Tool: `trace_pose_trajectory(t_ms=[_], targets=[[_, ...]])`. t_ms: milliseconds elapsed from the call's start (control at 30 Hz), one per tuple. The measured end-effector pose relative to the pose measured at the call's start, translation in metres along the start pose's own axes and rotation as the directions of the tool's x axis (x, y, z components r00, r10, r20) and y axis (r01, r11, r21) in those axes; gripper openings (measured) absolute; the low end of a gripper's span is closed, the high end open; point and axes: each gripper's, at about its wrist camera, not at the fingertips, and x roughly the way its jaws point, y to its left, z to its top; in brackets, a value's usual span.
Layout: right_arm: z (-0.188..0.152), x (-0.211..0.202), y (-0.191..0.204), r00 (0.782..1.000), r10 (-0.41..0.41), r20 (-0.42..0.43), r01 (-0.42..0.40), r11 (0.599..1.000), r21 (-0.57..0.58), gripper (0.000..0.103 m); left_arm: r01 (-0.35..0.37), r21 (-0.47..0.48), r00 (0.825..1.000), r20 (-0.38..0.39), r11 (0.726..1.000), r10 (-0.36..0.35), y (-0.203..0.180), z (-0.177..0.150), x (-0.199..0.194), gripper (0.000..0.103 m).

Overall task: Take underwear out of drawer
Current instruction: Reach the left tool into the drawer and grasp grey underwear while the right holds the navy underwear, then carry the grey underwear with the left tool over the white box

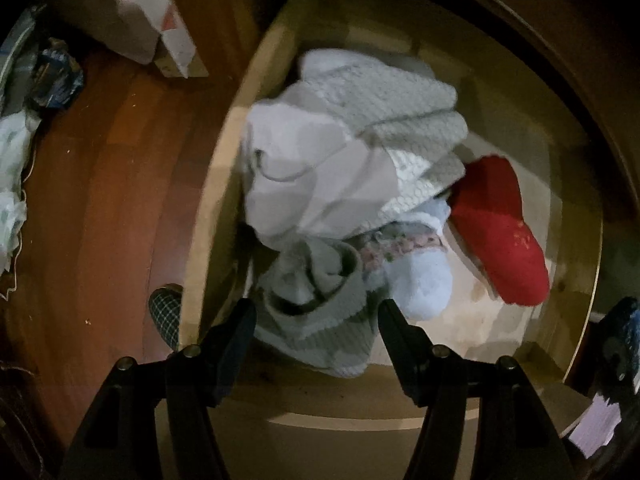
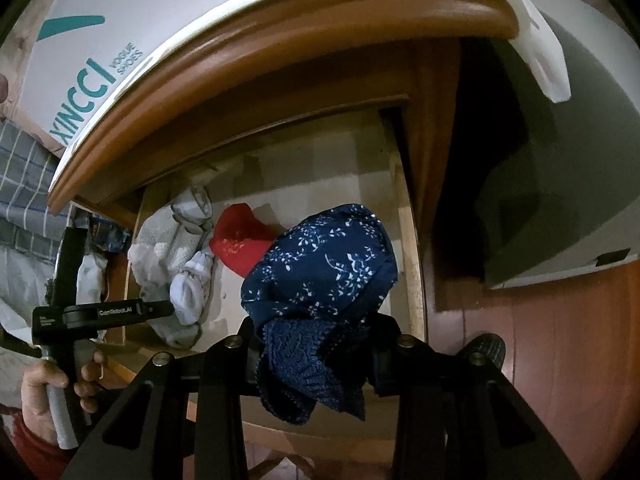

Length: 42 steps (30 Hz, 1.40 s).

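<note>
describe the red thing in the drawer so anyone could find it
Look in the open wooden drawer. Beside the pile of pale grey and white knitwear lies a red slipper, the only bright red thing there, with a pale sole edge.

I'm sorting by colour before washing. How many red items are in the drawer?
1: a red item lies on the drawer floor, beside the pale heap of clothes and apart from the blue garment in the right gripper. More may be buried under the heap.

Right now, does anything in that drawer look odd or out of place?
Yes: a red slipper lies in the drawer beside a loose heap of pale knitted clothes, an odd thing among laundry. Nothing looks spilled or damaged.
</note>
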Motion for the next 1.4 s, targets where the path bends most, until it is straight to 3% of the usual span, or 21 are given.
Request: trace_pose_trajectory(t_ms=[100, 433, 567, 700, 833, 1067, 1233, 1400], targets=[[0.0, 0.001, -0.002, 1.0, 0.005, -0.008, -0.005, 1.0, 0.016, 0.034, 0.009, -0.029, 1.0, 0.026, 1.0, -0.008, 0.003, 0.001, -0.002, 0.065], [0.002, 0.002, -0.001, 1.0, 0.022, -0.016, -0.021, 1.0, 0.021, 0.034, -0.015, -0.068, 1.0, -0.005, 0.998, 0.015, 0.003, 0.005, 0.009, 0.065], [0.003, 0.004, -0.001, 0.999, 0.024, -0.02, -0.024, 1.0, 0.018, 0.034, -0.027, -0.057, 0.999, -0.031, 0.998, 0.025, 0.002, 0.002, 0.014, 0.039], [0.003, 0.005, -0.001, 1.0, 0.025, -0.017, -0.025, 0.999, 0.023, 0.034, -0.015, -0.042, 1.0, -0.017, 0.999, 0.015, 0.001, 0.001, 0.011, 0.029], [0.003, 0.007, -0.002, 0.999, 0.021, -0.025, -0.02, 1.0, 0.021, 0.034, 0.009, -0.034, 1.0, -0.004, 0.999, -0.009, 0.004, -0.004, 0.008, 0.026], [0.001, 0.008, 0.001, 0.999, -0.011, -0.03, 0.01, 1.0, -0.012, 0.034, 0.03, 0.031, 0.996, 0.083, 0.999, -0.033, 0.004, -0.018, -0.022, 0.025], [0.001, 0.005, -0.004, 0.999, -0.042, -0.016, 0.042, 0.999, -0.014, 0.034, 0.021, 0.075, 0.984, 0.177, 0.997, -0.034, 0.001, -0.031, -0.055, 0.025], [0.001, 0.005, 0.002, 0.996, -0.084, -0.007, 0.083, 0.995, -0.057, 0.034, 0.016, 0.121, 0.977, 0.21, 0.993, -0.041, -0.002, -0.043, -0.073, 0.025]])
